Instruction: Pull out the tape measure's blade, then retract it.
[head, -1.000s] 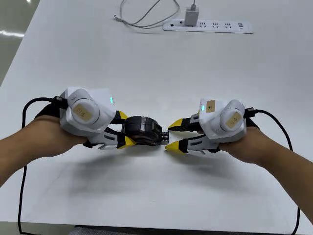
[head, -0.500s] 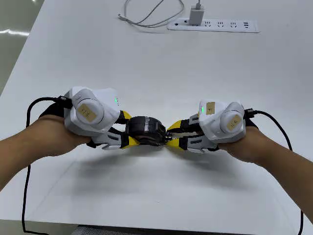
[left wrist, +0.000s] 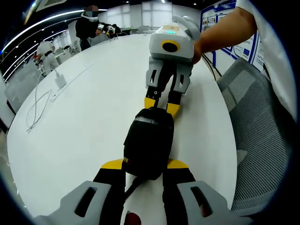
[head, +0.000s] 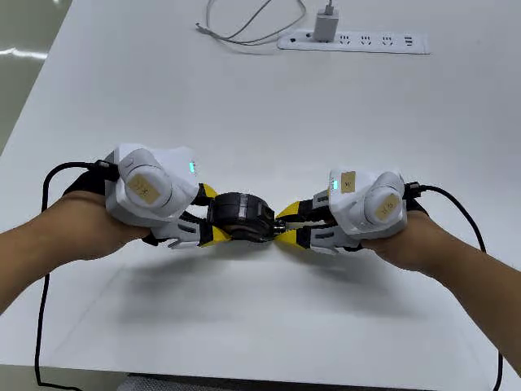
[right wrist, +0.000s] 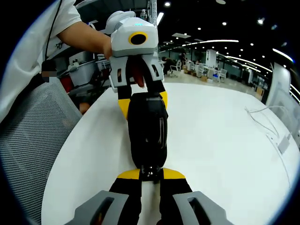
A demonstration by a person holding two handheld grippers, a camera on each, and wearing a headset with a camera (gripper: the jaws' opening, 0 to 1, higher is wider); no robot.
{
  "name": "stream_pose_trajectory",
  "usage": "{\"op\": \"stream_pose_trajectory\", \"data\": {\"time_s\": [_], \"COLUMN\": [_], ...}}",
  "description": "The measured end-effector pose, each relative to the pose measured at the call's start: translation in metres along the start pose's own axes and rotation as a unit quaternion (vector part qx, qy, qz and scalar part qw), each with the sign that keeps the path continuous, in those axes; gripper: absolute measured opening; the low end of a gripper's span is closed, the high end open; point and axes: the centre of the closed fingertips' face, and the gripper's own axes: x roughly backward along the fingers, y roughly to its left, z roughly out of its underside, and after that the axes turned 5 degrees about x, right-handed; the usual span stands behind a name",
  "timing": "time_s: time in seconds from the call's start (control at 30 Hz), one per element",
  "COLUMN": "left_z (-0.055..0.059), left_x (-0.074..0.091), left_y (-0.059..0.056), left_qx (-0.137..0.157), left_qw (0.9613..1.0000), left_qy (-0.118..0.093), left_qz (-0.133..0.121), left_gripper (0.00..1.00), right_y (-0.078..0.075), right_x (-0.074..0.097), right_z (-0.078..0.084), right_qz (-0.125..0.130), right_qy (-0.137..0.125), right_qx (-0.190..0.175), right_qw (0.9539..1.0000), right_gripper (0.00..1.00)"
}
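The thin hold of the right gripper (head: 283, 226) on the blade's end hook (right wrist: 151, 171) looks like the weak point. If the small metal tab slips from the yellow tips during the draw, the blade would probably snap back into the case. A pull off the line of the mouth could also kink the blade or twist the tape measure (head: 240, 218) out of the other grip.

In the right gripper view, the right gripper (right wrist: 151, 174) has its jaws drawn almost together, pinching the end hook at the case mouth. No blade is out yet. At 9 o'clock from the case, the left gripper (head: 209, 214) has its jaws spread only to the case's width. In the left gripper view, the left gripper (left wrist: 145, 164) clamps the black tape measure (left wrist: 149, 140) across its rear.

The case lies at the near middle of the white workbench (head: 260, 122), between the two grippers, and whether it rests on the surface cannot be told. Well apart at 12 o'clock, a power strip (head: 354, 42) lies by the far edge with a charger (head: 327, 24) plugged in and a white cable (head: 244, 31) looped beside it.
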Motion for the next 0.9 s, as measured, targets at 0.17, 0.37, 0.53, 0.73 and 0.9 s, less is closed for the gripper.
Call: {"op": "stream_pose_trajectory", "data": {"time_s": [0.17, 0.37, 0.53, 0.73, 0.9], "left_z": [-0.0004, -0.0004, 0.0, 0.0001, 0.0005], "left_x": [0.0003, 0.0007, 0.0006, 0.0006, -0.0001], "left_y": [0.0002, 0.0004, 0.0004, 0.0003, 0.0009], "left_qx": [-0.003, -0.005, -0.005, -0.003, -0.006], "left_qw": [1.0, 1.0, 1.0, 1.0, 1.0], "left_qy": [0.001, 0.002, 0.003, 0.002, 0.001], "left_qz": [0.001, -0.001, -0.001, -0.001, 0.0], "left_gripper": [0.24, 0.25, 0.24, 0.24, 0.24], "right_y": [-0.0002, -0.0001, 0.0002, -0.0002, -0.002], "right_x": [0.0001, 0.0004, 0.0004, 0.0018, 0.0062], "right_z": [-0.0001, 0.0001, -0.0001, 0.0005, 0.0035], "right_qz": [0.0, -0.001, -0.003, -0.004, -0.004], "right_qy": [0.002, 0.001, 0.002, 0.001, 0.004], "right_qx": [0.004, 0.007, 0.011, 0.013, 0.015], "right_qw": [1.0, 1.0, 0.9999, 0.9999, 0.9999], "right_gripper": [0.1, 0.1, 0.09, 0.09, 0.09]}}
